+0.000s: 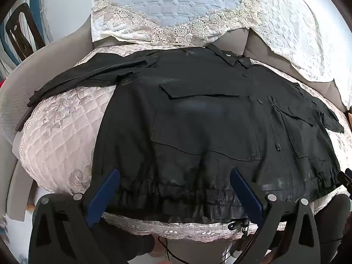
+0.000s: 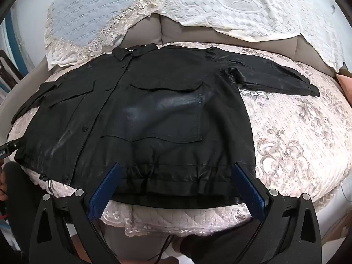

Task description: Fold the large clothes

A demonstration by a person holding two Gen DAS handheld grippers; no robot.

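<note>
The black jacket lay flat, front up, on the quilted cushion, collar at twelve o'clock and hem at six, where the left gripper and right gripper hovered equally near, both spread and empty.

I can read no text, brand or number in either view. A small pale tag sits at the jacket collar, and a few pale marks show on the left gripper body, all too small to make out.
</note>
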